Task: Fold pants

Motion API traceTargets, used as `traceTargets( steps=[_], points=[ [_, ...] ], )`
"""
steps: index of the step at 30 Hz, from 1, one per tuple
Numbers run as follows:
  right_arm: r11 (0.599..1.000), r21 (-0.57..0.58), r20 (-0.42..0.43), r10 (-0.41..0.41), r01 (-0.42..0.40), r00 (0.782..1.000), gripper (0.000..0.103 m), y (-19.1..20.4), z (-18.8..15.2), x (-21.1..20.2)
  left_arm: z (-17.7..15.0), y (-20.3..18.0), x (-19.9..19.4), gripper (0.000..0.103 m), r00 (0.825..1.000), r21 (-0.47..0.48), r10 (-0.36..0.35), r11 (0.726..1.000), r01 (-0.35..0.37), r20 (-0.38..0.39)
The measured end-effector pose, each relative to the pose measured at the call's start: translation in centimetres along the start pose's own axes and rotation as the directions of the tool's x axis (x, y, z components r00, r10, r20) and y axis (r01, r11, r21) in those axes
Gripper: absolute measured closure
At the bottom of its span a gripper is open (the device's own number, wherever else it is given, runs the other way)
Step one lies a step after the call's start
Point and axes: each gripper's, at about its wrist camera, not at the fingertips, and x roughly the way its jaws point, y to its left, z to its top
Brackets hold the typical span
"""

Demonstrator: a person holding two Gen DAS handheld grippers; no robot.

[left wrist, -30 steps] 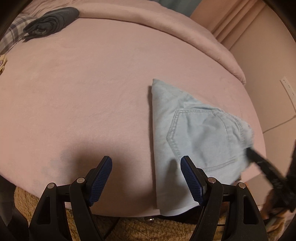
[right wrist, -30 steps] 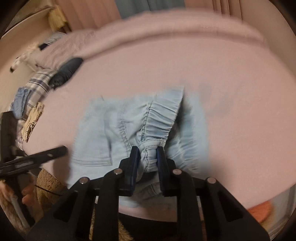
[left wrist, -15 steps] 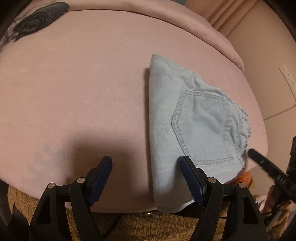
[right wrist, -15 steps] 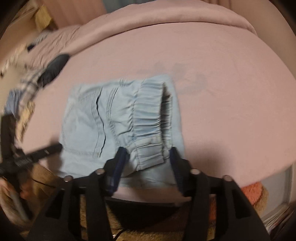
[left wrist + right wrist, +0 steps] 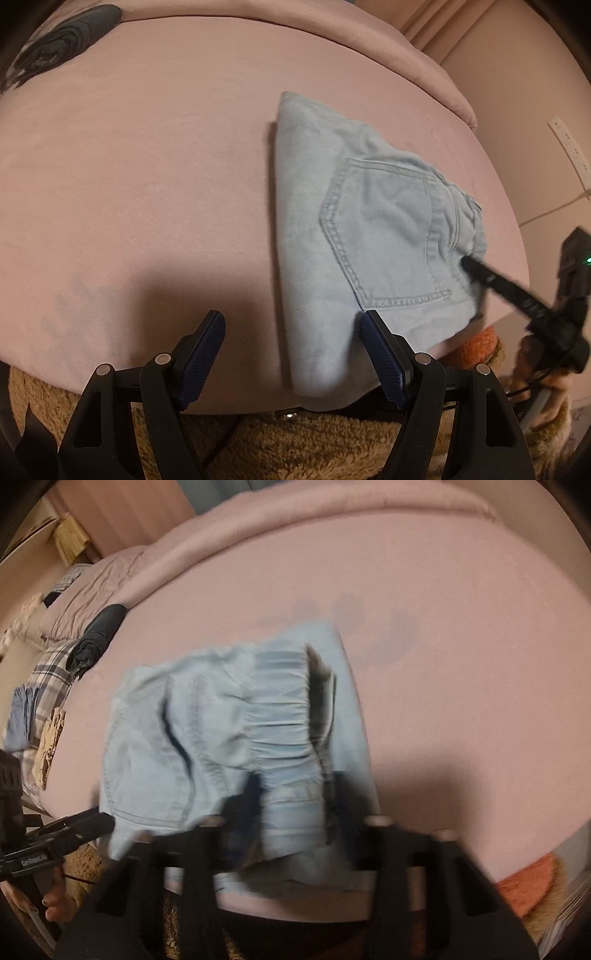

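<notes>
1. Two grippers work at the near edge of a pink bed (image 5: pixel 147 166), where folded light-blue pants (image 5: pixel 369 236) lie with a back pocket (image 5: pixel 384 236) facing up.
2. Left gripper (image 5: pixel 291 354) is spread wide and grips nothing; its right finger (image 5: pixel 380 365) lies just against the pants' near corner.
3. Right gripper (image 5: pixel 299 805) is blurred, its fingers astride the gathered elastic waistband (image 5: pixel 280 716); whether they pinch it I cannot tell.
4. Dark rolled clothing (image 5: pixel 59 44) sits well apart at the far left, beside plaid fabric (image 5: pixel 48 672).

pink bed (image 5: pixel 147 184) | beige wall (image 5: pixel 524 92) | tan fleece rug (image 5: pixel 295 450)
</notes>
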Motion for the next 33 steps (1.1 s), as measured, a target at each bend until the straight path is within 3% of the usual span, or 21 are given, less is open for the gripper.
traceTargets(
  steps=[2,6,8,11,13,15,18,20,23,25,27,30,33],
  points=[
    [0.999,-0.013,0.067,0.036,-0.035,0.997,0.086,0.7,0.7,-2.7,0.0,-0.3,-0.2,0.027,1.0,0.011,-0.004,1.0,0.004,0.004],
    [0.997,-0.079,0.133,0.027,-0.017,0.991,0.089,2.1,0.9,-5.6,0.1,-1.0,-0.4,0.027,0.999,0.032,-0.033,0.999,0.033,0.009],
    [0.997,-0.072,0.107,-0.013,0.021,0.994,0.089,1.7,0.5,-4.3,0.0,-1.1,-0.1,0.027,0.999,0.034,-0.033,0.999,0.033,0.0],
    [0.993,-0.062,-0.056,-0.1,0.097,0.993,0.086,-0.2,-0.9,1.5,-0.1,-0.9,0.9,0.027,0.999,0.02,-0.02,1.0,0.021,-0.034],
    [0.993,-0.052,-0.005,-0.103,0.102,0.995,0.083,-0.6,-1.7,2.4,0.1,-0.7,1.0,0.027,0.998,0.013,-0.038,0.999,0.039,-0.047],
    [0.996,-0.014,-0.025,-0.085,0.085,0.996,0.083,-0.8,-1.3,1.9,1.1,-1.0,0.3,0.027,0.999,0.022,-0.023,0.999,0.023,-0.027],
    [0.997,-0.011,-0.043,-0.077,0.077,0.996,0.083,-1.2,-1.2,2.0,4.1,-1.8,-1.7,0.027,0.995,0.057,0.007,0.998,-0.013,0.096],
    [0.997,-0.006,-0.037,-0.078,0.077,0.996,0.083,-1.2,-1.1,2.0,6.5,-2.3,-2.1,0.027,0.986,0.081,-0.014,0.997,0.0,0.164],
    [0.996,0.0,-0.029,-0.085,0.085,0.996,0.083,-1.4,-1.3,1.8,10.3,-1.8,0.4,0.038,0.985,0.034,0.065,0.997,-0.071,0.158],
    [0.997,-0.001,-0.027,-0.083,0.083,0.996,0.083,-2.6,-1.7,1.0,11.7,-1.1,3.2,0.039,0.99,0.013,0.09,0.996,-0.092,0.112],
    [0.997,0.005,-0.029,-0.078,0.078,0.997,0.083,-2.5,-1.6,1.0,11.3,-0.7,5.6,0.04,0.993,0.011,0.108,0.994,-0.108,0.043],
    [0.997,0.019,-0.029,-0.069,0.069,0.997,0.082,-2.7,-1.7,0.9,9.6,-0.6,5.8,0.039,0.99,0.038,0.1,0.994,-0.104,0.101],
    [0.998,0.022,-0.037,-0.06,0.061,0.998,0.082,-3.3,-1.6,0.8,8.3,-0.2,5.0,0.039,0.993,0.024,0.078,0.996,-0.081,0.088]
  ],
)
